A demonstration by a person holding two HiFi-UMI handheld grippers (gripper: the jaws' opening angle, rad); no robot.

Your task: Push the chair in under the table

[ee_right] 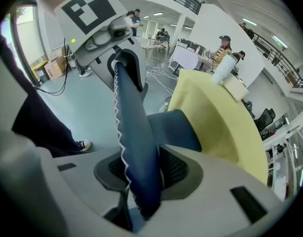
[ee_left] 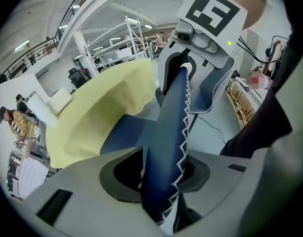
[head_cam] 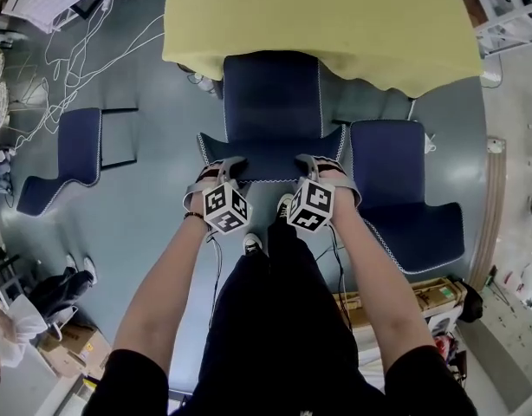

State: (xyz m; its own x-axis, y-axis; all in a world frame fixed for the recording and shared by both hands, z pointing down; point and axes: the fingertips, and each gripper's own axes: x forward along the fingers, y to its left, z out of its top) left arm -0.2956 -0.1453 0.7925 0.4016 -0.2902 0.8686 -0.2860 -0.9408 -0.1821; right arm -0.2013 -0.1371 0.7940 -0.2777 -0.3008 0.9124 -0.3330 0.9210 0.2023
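Chair (head_cam: 272, 102) backrest held in both grippers
Left gripper (head_cam: 218, 170) and right gripper (head_cam: 321, 167) pinch its top edge; seat partly under table (head_cam: 353, 33).

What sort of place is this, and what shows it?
Probably a big open workshop or lab hall: loose cables on the floor, metal racks, and a railed upper gallery.

text: none legible | labels: none | brands: none | numbers: none | signs: none
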